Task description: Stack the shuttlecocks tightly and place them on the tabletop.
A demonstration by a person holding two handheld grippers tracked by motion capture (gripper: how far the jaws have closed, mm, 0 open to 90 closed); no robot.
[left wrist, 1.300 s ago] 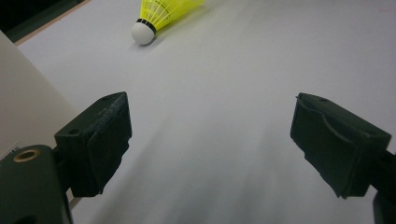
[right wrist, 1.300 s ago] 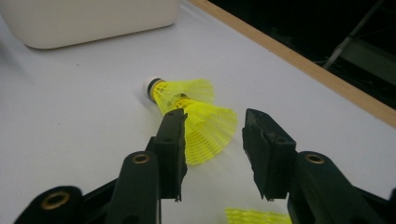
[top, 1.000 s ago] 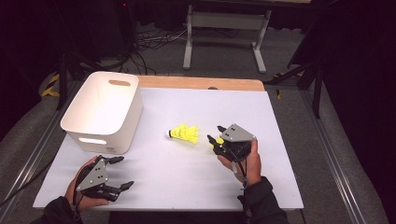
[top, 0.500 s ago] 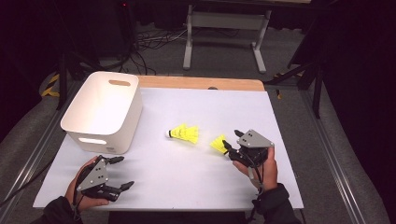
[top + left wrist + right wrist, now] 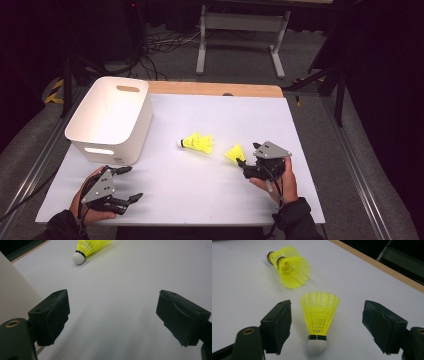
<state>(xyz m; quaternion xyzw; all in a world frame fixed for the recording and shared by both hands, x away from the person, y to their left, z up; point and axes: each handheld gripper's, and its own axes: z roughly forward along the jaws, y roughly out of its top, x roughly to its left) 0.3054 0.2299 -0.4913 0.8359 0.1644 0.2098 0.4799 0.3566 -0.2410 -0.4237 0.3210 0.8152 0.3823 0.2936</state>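
A single yellow shuttlecock lies on the white table between the jaws of my right gripper, its white cork toward the camera and touching neither jaw. That gripper is open. In the high view the shuttlecock lies just left of the right gripper. Two nested yellow shuttlecocks lie a little farther left, mid-table, and in the right gripper view this nested pair lies beyond the jaws. My left gripper is open near the front left edge, holding nothing. Far ahead of it lies a shuttlecock.
A white bin with handle cut-outs stands at the table's left, just beyond the left gripper; its wall is close on the left in the left gripper view. A wooden strip runs along the table's far edge.
The right gripper moved right, away from the nested pair, and the single shuttlecock moved with it. It now lies between open jaws. The left gripper has not moved.
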